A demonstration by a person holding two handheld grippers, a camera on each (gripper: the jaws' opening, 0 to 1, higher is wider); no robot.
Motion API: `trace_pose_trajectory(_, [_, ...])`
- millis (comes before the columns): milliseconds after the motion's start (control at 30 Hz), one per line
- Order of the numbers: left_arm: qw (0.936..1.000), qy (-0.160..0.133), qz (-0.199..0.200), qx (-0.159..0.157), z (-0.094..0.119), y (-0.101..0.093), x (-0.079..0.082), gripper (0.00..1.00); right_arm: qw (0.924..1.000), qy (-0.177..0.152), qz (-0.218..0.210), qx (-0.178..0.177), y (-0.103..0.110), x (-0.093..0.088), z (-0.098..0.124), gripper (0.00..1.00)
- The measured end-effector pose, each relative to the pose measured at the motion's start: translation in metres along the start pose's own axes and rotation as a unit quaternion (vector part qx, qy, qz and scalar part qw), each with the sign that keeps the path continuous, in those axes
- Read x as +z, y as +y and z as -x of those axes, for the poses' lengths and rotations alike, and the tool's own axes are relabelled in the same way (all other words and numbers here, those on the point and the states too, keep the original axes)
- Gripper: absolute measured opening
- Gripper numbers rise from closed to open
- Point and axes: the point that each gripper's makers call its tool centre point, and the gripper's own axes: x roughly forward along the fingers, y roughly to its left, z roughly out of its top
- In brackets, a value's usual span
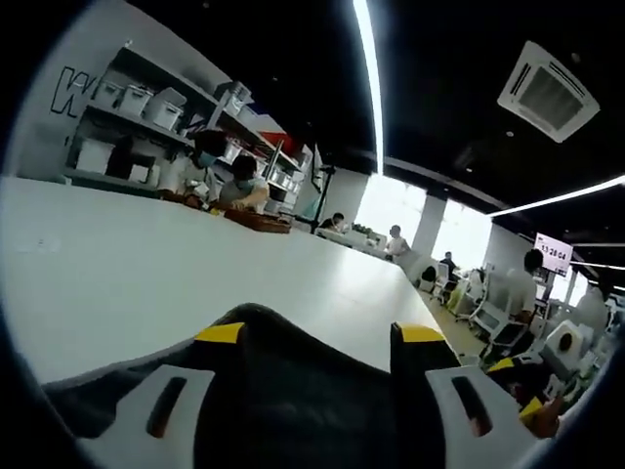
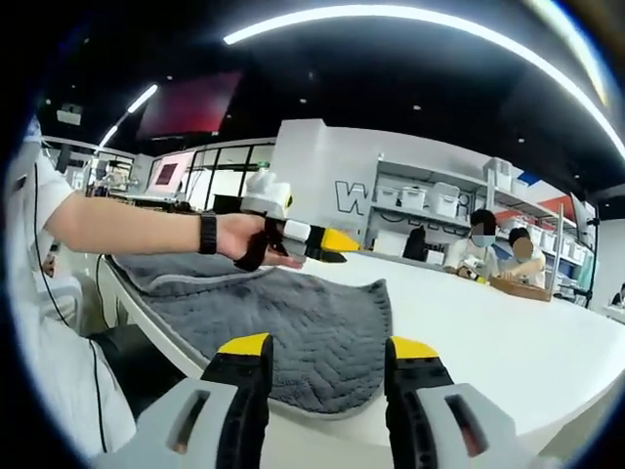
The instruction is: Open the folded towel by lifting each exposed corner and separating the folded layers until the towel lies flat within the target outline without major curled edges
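The grey towel (image 2: 293,337) lay on the white table (image 2: 508,342), draped over its near edge, at twelve o'clock from our right gripper (image 2: 327,357), whose jaws stood apart and empty above it. In the left gripper view dark cloth (image 1: 293,391) sat between the jaws of the left gripper (image 1: 322,337) (whether pinched or merely underneath, we could not tell). The person's hand (image 2: 249,237) held that gripper at ten o'clock. We judged the layers should be peeled by one corner, lifted low and drawn outward. The weave looked plush, chevron-ribbed, with a smooth hemmed border and rounded corner.
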Motion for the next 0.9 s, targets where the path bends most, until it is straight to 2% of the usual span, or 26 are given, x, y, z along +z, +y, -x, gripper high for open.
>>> trace_pose_trajectory(33, [1.0, 0.003, -0.002, 0.0, 0.0, -0.001, -0.001, 0.6, 1.0, 0.0, 0.0, 0.001, 0.0, 0.0, 0.0, 0.42])
trace_pose_trajectory(67, [0.9996, 0.007, -0.026, -0.004, 0.002, -0.01, -0.002, 0.6, 1.0, 0.0, 0.003, 0.004, 0.002, 0.001, -0.001, 0.42])
trace_pose_trajectory(133, [0.9997, 0.008, -0.022, -0.007, 0.003, -0.013, -0.001, 0.6, 1.0, 0.001, 0.005, 0.002, 0.002, 0.001, -0.001, 0.42])
trace_pose_trajectory(300, [0.9979, 0.026, -0.059, -0.012, 0.009, -0.018, -0.004, 0.6, 0.9999, -0.001, 0.006, 0.009, 0.005, 0.004, -0.002, 0.43])
trace_pose_trajectory(467, [0.9973, 0.031, -0.064, -0.019, 0.015, -0.031, -0.012, 0.6, 0.9999, -0.007, 0.003, 0.012, 0.006, 0.006, -0.003, 0.42])
trace_pose_trajectory(533, [0.9975, 0.027, -0.061, -0.023, 0.014, -0.028, -0.01, 0.6, 0.9998, -0.002, 0.007, 0.016, 0.008, 0.005, -0.004, 0.42])
trace_pose_trajectory(700, [0.9967, 0.045, -0.065, -0.018, 0.016, -0.019, -0.01, 0.6, 0.9999, -0.005, 0.006, 0.012, 0.008, 0.006, -0.004, 0.43])
trace_pose_trajectory(900, [0.996, 0.04, -0.077, -0.022, 0.024, -0.023, -0.006, 0.6, 0.9999, -0.006, 0.006, 0.014, 0.009, 0.008, -0.005, 0.42])
